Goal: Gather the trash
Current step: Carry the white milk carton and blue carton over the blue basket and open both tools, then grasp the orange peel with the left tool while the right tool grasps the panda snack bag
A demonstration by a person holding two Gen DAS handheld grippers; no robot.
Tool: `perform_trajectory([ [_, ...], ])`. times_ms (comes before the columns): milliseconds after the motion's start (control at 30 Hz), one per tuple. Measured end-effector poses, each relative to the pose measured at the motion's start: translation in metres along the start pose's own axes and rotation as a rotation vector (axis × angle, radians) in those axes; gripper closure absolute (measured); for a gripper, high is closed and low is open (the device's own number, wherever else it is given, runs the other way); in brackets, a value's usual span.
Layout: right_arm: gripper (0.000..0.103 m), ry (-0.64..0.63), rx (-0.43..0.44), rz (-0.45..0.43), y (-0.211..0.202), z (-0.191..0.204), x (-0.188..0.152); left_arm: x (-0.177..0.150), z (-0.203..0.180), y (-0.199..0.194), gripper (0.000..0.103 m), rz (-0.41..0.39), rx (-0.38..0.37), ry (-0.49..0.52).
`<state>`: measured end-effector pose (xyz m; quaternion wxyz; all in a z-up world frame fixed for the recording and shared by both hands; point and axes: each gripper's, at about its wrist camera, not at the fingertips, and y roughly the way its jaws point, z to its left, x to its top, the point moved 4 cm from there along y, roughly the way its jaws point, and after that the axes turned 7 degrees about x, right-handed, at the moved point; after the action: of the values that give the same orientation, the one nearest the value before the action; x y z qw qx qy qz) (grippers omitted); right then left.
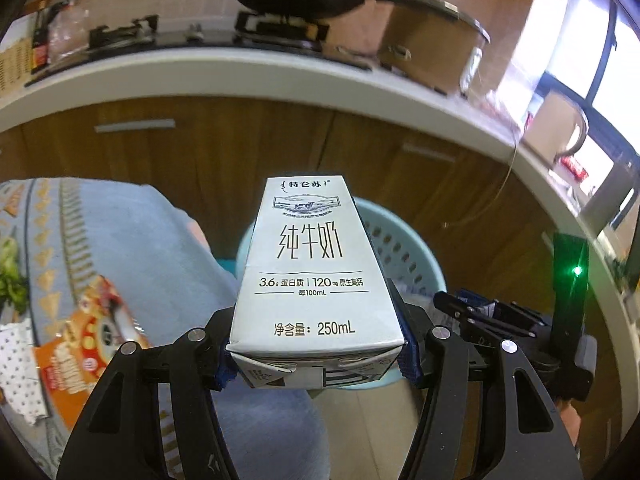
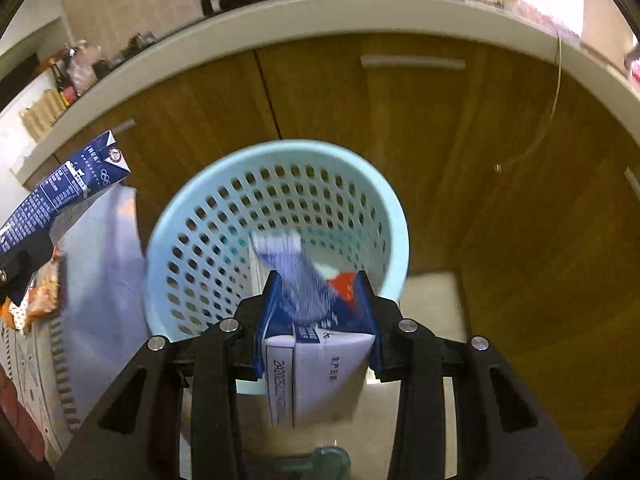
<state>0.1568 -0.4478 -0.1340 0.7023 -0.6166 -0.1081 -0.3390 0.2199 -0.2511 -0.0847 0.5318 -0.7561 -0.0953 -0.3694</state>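
Milk carton sits clenched in the left gripper, with the pale blue perforated basket behind it at 12 o'clock. The right gripper grasps a blurred blue-and-white carton over the basket's 6 o'clock rim; the basket's contents cannot be told.

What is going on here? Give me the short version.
A person is clearing trash with two handheld grippers. The left gripper is shut on a 250 mL milk carton; the right gripper grips a blue-and-white carton above the light-blue perforated waste basket. Neither carton is in yet.
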Motion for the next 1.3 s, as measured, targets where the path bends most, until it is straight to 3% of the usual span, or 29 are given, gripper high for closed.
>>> perform_trajectory([
  [167,0.069,0.001,0.002,0.013,0.007,0.0,0.0,-0.007,-0.001,0.024,0.042,0.063,0.004,0.006],
  [233,0.068,-0.005,0.002,0.006,0.007,0.001,0.003,-0.007,0.0,0.028,0.034,0.072,0.005,0.004],
  [267,0.066,-0.005,0.005,0.003,0.006,0.001,0.004,-0.007,0.001,0.028,0.029,0.07,0.009,0.001],
  [333,0.05,0.003,0.012,-0.01,0.004,0.003,0.007,-0.006,0.003,0.027,0.028,0.065,0.008,-0.003],
  [367,0.048,0.01,0.021,-0.016,0.003,0.003,0.007,-0.006,0.005,0.025,0.028,0.061,0.007,-0.004],
  [767,0.048,-0.064,0.088,-0.081,-0.017,0.042,0.012,-0.006,0.033,-0.022,0.028,-0.033,0.024,-0.072],
  [933,0.048,-0.128,0.144,-0.1,-0.025,0.081,0.01,-0.009,0.063,-0.061,0.028,-0.105,0.082,-0.116],
  [1300,0.048,-0.269,0.274,-0.079,-0.032,0.176,-0.009,-0.042,0.168,-0.148,0.028,-0.204,0.316,-0.282],
])
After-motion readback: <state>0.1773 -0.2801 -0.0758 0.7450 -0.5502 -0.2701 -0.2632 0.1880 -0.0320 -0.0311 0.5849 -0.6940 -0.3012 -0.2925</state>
